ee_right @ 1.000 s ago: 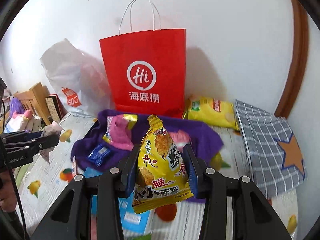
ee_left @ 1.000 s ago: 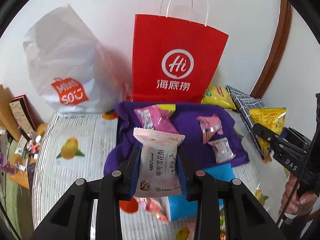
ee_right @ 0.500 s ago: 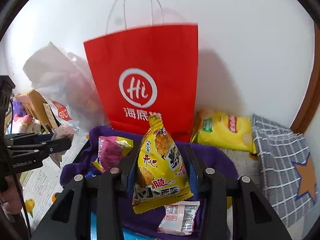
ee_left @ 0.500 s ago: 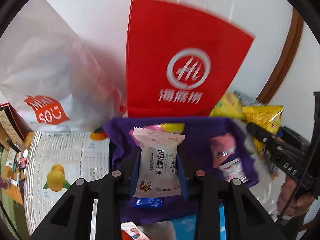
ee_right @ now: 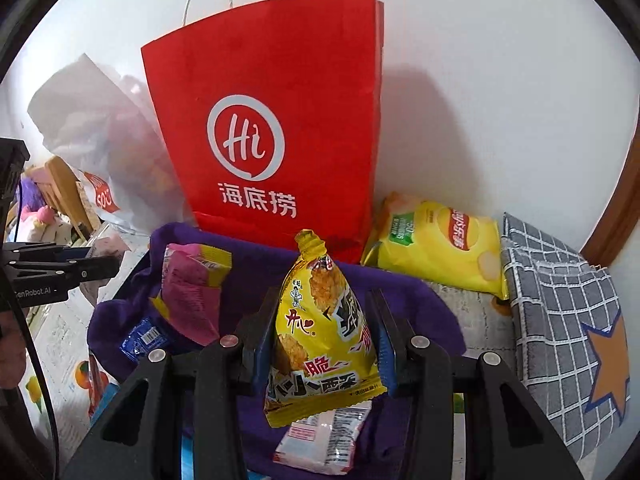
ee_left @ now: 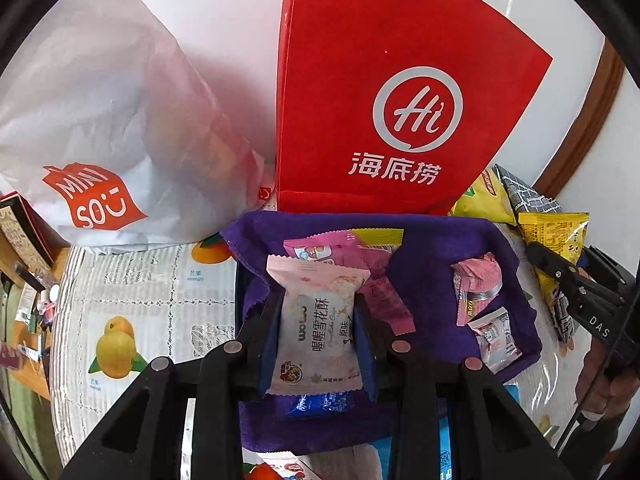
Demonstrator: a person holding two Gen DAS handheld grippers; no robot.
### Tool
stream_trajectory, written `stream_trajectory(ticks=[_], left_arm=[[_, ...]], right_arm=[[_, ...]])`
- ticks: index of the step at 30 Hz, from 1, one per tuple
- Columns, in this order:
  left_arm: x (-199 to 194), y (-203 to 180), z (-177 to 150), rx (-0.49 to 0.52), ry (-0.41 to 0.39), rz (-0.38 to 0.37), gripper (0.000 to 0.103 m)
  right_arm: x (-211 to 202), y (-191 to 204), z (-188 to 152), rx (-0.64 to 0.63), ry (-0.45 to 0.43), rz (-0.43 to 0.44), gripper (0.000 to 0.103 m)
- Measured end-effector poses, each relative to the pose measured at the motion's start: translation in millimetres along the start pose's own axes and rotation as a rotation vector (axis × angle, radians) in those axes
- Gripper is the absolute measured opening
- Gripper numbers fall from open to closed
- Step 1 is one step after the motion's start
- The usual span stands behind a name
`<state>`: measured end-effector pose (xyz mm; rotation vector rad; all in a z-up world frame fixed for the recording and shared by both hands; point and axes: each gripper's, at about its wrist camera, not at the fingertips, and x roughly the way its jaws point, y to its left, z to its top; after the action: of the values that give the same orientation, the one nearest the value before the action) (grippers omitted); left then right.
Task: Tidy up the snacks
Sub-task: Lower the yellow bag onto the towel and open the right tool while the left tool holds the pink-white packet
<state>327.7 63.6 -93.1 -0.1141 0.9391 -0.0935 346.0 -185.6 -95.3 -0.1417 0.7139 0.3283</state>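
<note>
Left gripper (ee_left: 318, 330): clamped on pale pink pastry packet (ee_left: 318, 326), long axis upright.
Right gripper (ee_right: 322, 340): clamped on yellow triangular snack bag (ee_right: 320, 340), apex up.

A fruit-print tablecloth (ee_left: 132, 312) carries a purple cloth (ee_left: 432, 248), red bag (ee_left: 380, 80) and white bag (ee_left: 100, 120).

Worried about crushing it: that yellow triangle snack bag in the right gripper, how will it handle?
The yellow triangle bag looks puffed with air, so probably light and squashy. Its glossy film may slip. The right gripper pinches its lower half, so its top may flop.
</note>
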Motion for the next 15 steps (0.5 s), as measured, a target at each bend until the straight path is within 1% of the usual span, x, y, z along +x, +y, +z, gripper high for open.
stream_trajectory(ticks=[6, 15], left_arm=[[-4.7, -1.3, 0.6, 0.006, -0.014, 0.004, 0.032], [-6.2, -1.2, 0.6, 0.011, -0.006, -0.001, 0.032]], right_arm=[[-1.0, -7.8, -0.1, 0.008, 0.005, -0.01, 0.043], [1.8, -7.8, -1.0, -0.006, 0.019, -0.024, 0.043]])
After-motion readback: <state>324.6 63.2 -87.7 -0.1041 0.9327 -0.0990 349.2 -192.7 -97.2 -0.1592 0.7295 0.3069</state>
